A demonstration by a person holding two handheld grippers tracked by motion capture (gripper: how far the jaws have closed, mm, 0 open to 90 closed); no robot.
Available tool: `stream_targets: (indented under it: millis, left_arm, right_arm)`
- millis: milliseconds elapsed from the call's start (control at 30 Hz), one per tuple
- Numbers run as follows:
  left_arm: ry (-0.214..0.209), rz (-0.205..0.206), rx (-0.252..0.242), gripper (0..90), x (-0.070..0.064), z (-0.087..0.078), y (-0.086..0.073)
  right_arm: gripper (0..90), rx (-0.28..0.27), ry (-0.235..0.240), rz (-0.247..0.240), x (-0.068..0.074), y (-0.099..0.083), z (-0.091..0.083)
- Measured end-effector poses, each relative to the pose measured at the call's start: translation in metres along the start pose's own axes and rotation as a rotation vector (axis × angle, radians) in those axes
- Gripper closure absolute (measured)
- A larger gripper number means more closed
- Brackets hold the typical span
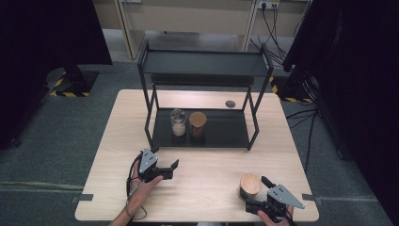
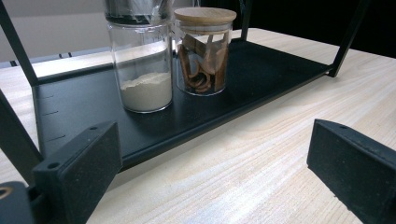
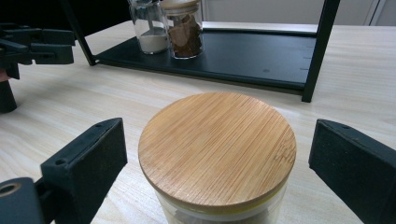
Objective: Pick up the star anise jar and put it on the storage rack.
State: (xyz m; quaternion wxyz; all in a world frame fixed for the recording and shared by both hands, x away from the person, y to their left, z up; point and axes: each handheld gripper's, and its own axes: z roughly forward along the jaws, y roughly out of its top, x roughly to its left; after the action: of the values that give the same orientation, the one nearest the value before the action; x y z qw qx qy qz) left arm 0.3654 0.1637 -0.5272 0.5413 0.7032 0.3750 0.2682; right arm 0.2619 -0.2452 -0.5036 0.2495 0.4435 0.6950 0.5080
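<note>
Near the table's (image 1: 108, 141) front right corner, your right gripper (image 3: 217, 154) straddles the bamboo-lidded jar (image 3: 217, 144), jaws wide, not yet gripping, lined up to clamp it. Your left gripper (image 2: 210, 172) waits open, empty, facing the rack (image 2: 261, 60).

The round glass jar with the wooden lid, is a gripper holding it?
No. The right gripper is open around the round glass jar with the wooden lid, not touching.

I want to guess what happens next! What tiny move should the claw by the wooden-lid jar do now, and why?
Probably lower the right claw a bit and close it. Its jaws stand open on either side of the jar, level with the lid, not touching it.
</note>
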Motion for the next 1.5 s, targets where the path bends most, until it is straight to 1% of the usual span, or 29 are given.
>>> stream_targets:
  millis: [200,633,833,1067,1133,1233,1400,1500]
  left_arm:
    - [0.0,-0.001,0.0,2.6,0.0,0.0,0.0]
    - [0.0,0.0,0.001,2.6,0.0,0.0,0.0]
    - [0.0,0.0,0.001,2.6,0.0,0.0,0.0]
    - [0.0,0.0,0.001,2.6,0.0,0.0,0.0]
    - [0.0,0.0,0.001,2.6,0.0,0.0,0.0]
    - [-0.001,0.0,0.001,2.6,0.0,0.0,0.0]
    - [-0.001,-0.001,0.001,2.6,0.0,0.0,0.0]
    - [-0.001,-0.001,0.001,2.6,0.0,0.0,0.0]
  right_arm:
    - [4.7,0.018,0.002,-0.005,0.0,-0.003,0.004]
    - [6.5,0.037,0.004,-0.009,-0.001,-0.007,0.011]
    - [11.3,0.043,0.002,-0.019,0.0,-0.008,0.013]
    - [20.0,0.057,-0.012,-0.034,-0.001,-0.009,0.014]
    - [24.1,0.066,-0.011,-0.043,-0.001,-0.01,0.014]
    - [24.9,0.071,-0.014,-0.058,0.0,-0.009,0.014]
    - [25.0,0.07,-0.016,-0.056,0.001,-0.008,0.014]
    - [25.1,0.061,-0.016,-0.057,0.001,-0.007,0.013]
